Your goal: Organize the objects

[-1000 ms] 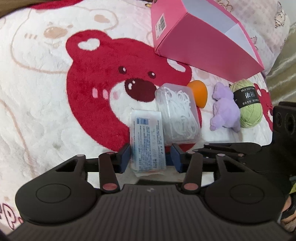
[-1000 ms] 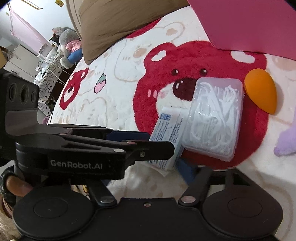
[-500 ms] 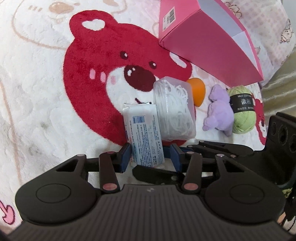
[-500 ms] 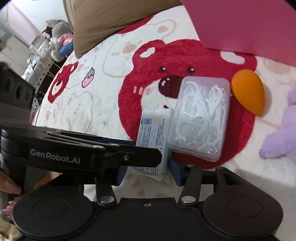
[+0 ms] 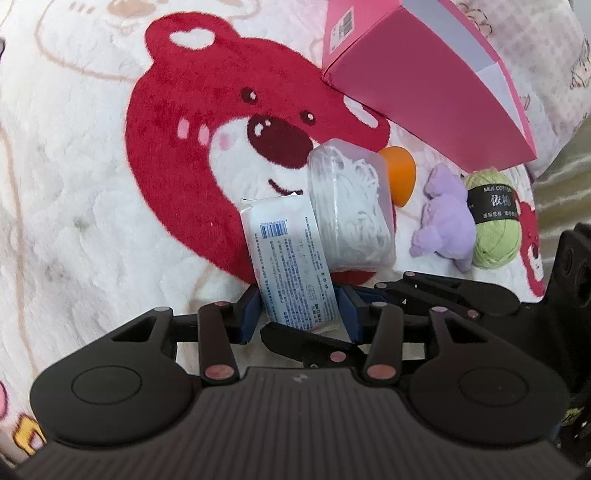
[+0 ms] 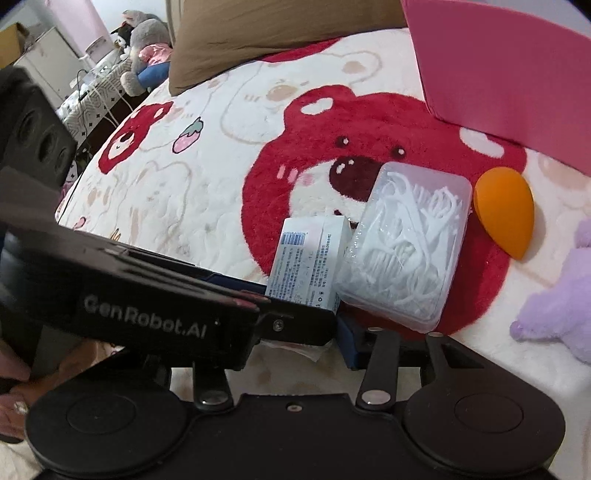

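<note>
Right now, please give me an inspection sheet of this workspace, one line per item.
Surface: plush blanket with red bear print.
Job's things: white packet; clear floss-pick box leaning on it; orange sponge; purple plush toy; green yarn ball; pink box.
Clutter: nothing seen.
Grippers: left gripper shut on the packet; right gripper closing, packet between its jaws.
Cables: white cables beside the bed.
Surroundings: brown pillow, stuffed toys.

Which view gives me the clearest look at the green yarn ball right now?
Left wrist. The green yarn ball sits whole at the right, beside the purple plush toy, its black label band readable. The right wrist view does not show it at all; its frame ends at the plush.
</note>
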Action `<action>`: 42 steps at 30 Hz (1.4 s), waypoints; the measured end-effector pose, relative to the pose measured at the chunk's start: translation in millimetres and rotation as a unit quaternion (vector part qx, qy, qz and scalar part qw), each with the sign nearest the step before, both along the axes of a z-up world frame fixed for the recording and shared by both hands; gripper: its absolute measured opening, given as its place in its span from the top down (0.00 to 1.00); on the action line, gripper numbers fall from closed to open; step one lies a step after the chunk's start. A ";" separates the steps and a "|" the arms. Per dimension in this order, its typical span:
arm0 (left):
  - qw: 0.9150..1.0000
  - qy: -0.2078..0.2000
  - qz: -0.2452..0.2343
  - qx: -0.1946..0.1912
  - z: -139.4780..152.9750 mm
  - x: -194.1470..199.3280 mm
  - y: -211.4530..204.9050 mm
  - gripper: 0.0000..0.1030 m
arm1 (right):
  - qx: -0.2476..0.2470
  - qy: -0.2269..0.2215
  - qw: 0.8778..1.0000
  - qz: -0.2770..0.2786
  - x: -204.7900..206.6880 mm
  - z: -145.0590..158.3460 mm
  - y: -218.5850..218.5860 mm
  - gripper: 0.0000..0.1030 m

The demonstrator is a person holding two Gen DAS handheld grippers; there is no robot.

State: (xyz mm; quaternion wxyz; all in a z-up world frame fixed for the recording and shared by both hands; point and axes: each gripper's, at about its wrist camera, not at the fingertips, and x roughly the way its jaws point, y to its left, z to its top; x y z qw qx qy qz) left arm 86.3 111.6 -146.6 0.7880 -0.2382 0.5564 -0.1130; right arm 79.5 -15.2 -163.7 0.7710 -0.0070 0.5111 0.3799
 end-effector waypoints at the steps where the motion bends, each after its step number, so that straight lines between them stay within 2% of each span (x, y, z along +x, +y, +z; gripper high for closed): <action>1: 1.000 0.002 0.000 -0.004 0.4 -1.5 -0.3 0.57 | -0.002 0.000 1.000 0.001 -0.7 0.7 -0.3 0.51; 5: 1.000 0.008 0.002 -0.009 3.3 -6.9 -4.6 0.58 | 0.003 0.020 1.000 -0.013 -1.8 1.1 -5.7 0.51; 15: 1.000 0.009 -0.018 -0.016 23.8 -24.3 -16.3 0.57 | 0.003 0.016 1.000 -0.020 -24.7 16.9 -20.7 0.51; 23: 0.998 -0.034 -0.055 0.001 66.6 -34.3 -34.6 0.58 | 0.017 -0.023 0.999 -0.018 -41.8 51.5 -34.8 0.51; 33: 0.996 -0.044 -0.082 0.002 100.5 -27.7 -64.7 0.58 | 0.011 -0.064 0.997 -0.032 -48.9 83.9 -60.3 0.51; 42: 0.990 -0.072 -0.122 0.014 138.7 -16.1 -99.4 0.57 | 0.014 -0.087 0.995 -0.056 -47.3 112.2 -90.3 0.51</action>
